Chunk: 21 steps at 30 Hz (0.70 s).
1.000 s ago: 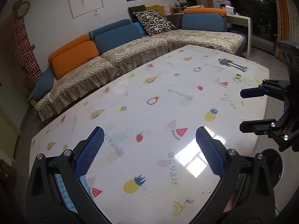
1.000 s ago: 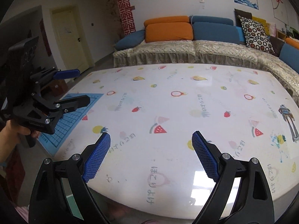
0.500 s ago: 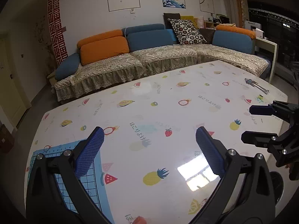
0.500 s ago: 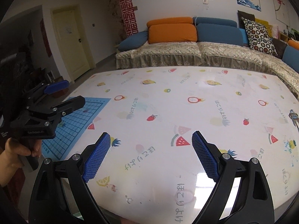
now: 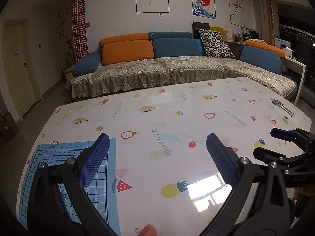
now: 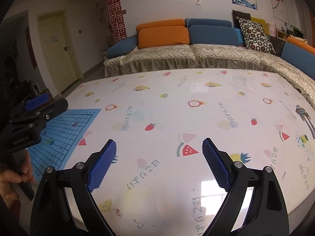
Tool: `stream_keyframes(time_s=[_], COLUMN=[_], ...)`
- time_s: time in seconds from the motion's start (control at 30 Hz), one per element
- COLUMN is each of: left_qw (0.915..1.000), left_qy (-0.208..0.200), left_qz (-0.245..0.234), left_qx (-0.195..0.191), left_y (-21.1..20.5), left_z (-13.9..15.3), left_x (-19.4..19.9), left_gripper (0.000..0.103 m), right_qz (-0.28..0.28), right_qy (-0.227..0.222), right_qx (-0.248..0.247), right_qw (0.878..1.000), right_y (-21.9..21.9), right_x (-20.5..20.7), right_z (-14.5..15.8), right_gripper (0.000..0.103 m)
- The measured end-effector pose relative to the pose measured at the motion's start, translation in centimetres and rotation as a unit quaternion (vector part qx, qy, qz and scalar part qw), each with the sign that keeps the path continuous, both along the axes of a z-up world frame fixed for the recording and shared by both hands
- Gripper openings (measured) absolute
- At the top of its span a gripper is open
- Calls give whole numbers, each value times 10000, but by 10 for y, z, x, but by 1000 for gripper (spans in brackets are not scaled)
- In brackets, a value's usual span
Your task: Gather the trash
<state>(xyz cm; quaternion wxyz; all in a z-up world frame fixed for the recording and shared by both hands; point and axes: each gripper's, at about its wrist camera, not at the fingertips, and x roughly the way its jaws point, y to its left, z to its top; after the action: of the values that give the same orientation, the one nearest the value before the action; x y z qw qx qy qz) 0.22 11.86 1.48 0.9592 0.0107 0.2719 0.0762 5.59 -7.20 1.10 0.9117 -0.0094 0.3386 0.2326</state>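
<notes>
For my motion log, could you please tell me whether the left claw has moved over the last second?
Yes. The left claw has swung left: the sofa has shifted from upper left to centre, and the blue mat now shows.

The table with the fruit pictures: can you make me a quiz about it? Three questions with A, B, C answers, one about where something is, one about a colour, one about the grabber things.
1. Where does the blue grid mat lie on the fruit-print table?
A. at its left near corner
B. in its middle
C. at its far right edge

2. What colour are the ribbed pads on the gripper fingers?
A. red
B. blue
C. yellow

3. How do the left gripper and right gripper stand?
A. both shut
B. one open, one shut
C. both open, holding nothing

Answers:
1. A, the mat sits by the left gripper in both views.
2. B, every pad shows blue.
3. C, bare tabletop shows between each pair of fingers.
</notes>
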Motion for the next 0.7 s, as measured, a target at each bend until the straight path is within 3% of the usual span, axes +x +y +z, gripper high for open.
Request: stream_keyframes(time_s=[0.17, 0.47, 0.7], left_qw=[9998, 9992, 9984], left_qy=[74, 56, 164], left_qz=[174, 384, 513], left_qx=[8, -111, 158], left_y=[9, 27, 29], left_z=[-6, -15, -23], left_x=[5, 18, 32], left_gripper=[96, 96, 96], right_qz=[-65, -243, -347], right_qy=[-127, -247, -189], right_qx=[-265, -318, -246], right_qw=[9995, 9989, 9989], right_y=[12, 33, 39], right_x=[0, 9, 18], right_z=[-7, -18, -27], right_gripper=[89, 90, 90])
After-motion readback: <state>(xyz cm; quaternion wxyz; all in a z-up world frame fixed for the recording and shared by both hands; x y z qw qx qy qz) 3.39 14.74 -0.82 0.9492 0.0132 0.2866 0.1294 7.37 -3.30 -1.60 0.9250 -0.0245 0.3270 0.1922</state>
